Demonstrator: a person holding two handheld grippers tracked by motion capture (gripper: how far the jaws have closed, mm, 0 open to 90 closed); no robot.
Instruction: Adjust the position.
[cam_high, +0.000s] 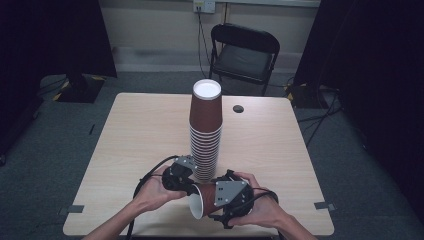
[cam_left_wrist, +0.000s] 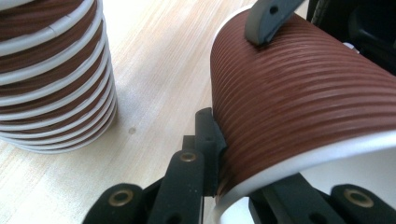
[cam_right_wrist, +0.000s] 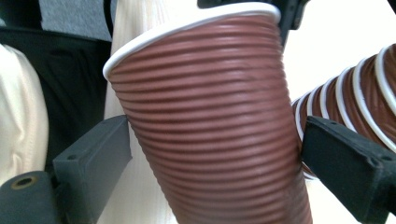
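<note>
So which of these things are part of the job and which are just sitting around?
In the job:
- loose brown cup
- cup stack
- left gripper, pinching the cup's rim
- right gripper, fingers beside the cup

Just there:
- folding chair
- table's cable hole

The left tool (cam_high: 187, 181) and right tool (cam_high: 220, 207) are black, each topped with a grey three-cornered plate with small screw holes. Black cables (cam_high: 145, 181) trail from both. Their jaws are matte black blocks on arms with brass-coloured rivets. The forearms are bare, with no sleeves.
</note>
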